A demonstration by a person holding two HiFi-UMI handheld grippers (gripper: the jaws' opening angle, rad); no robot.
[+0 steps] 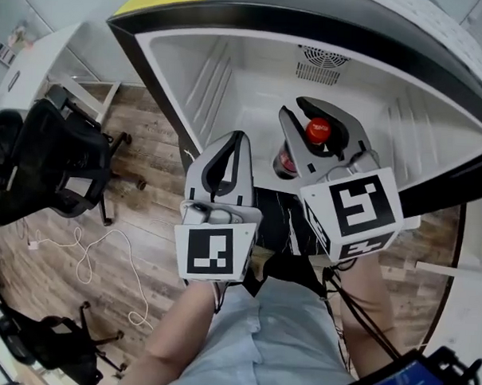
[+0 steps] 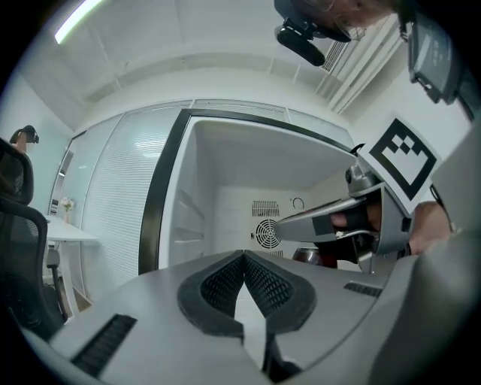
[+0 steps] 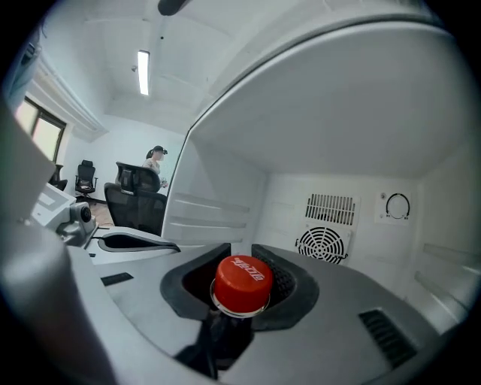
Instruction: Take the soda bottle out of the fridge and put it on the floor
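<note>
The right gripper has its jaws closed around the neck of the soda bottle, just under the red cap. The cap sits in the hollow between the two dark pads at the lower centre of the right gripper view.

In the head view the same grip lies right of centre. The red cap shows between the grey jaws, and the bottle's dark body with a red label drops away beneath it. The bottle stands upright inside the open fridge, near the front edge of its white compartment.

The left gripper is just left of the bottle in the head view, at the fridge's front edge. Its jaws meet at the tips with nothing between them, and the left gripper view shows the same. The left marker cube and the right marker cube, each with black and white squares, sit below the jaws in the head view.

On the fridge's back wall, at the right of the right gripper view, are a round fan grille and a small dial.

The person's light shorts fill the bottom centre of the head view. At its left are a wooden floor, a black office chair and a loose white cable.
</note>
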